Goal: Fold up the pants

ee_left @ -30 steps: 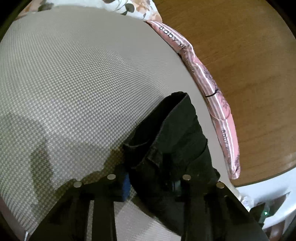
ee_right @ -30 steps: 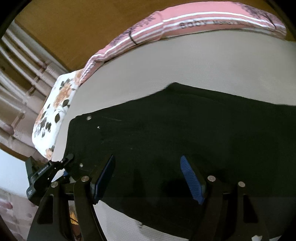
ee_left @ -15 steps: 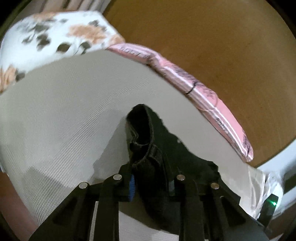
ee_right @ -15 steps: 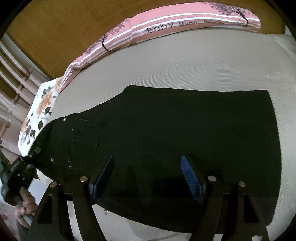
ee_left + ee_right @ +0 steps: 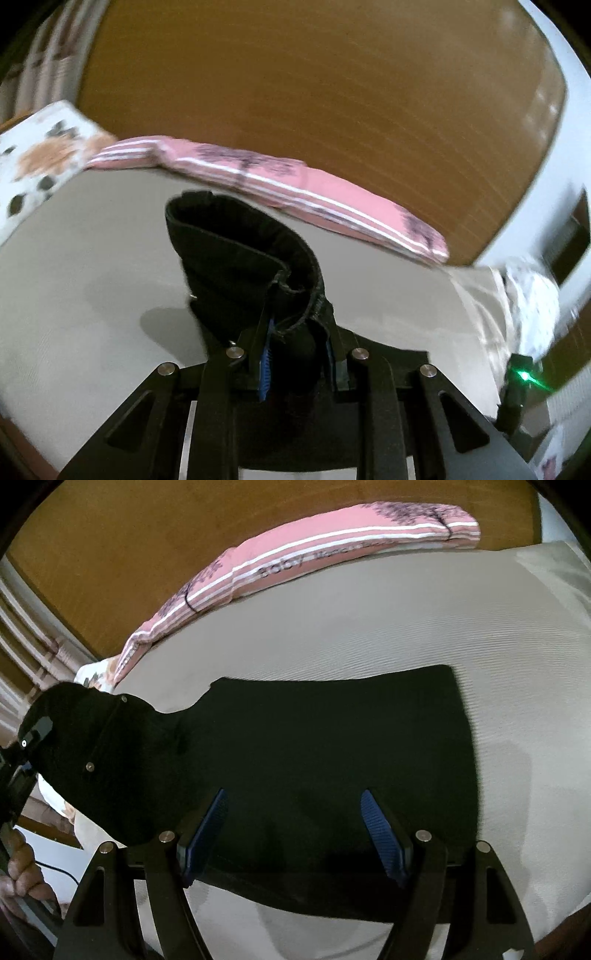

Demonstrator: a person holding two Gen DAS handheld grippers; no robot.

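Note:
The black pants (image 5: 332,746) lie across the grey bed cover (image 5: 406,627), legs to the right. My left gripper (image 5: 297,332) is shut on the waistband end of the pants (image 5: 240,251) and holds it raised off the bed; in the right wrist view this lifted end (image 5: 92,738) hangs at the left. My right gripper (image 5: 293,830) is open, its blue pads (image 5: 380,830) spread just above the near edge of the pants.
A pink striped pillow (image 5: 314,554) lies along the wooden headboard (image 5: 147,535). A floral pillow (image 5: 40,162) sits at the left. The person's hand (image 5: 18,871) holds the left gripper's handle beyond the bed's left edge.
My left gripper has lifted the waistband end higher and swung it toward the right. The right gripper has drawn back a little and stays open over the pants.

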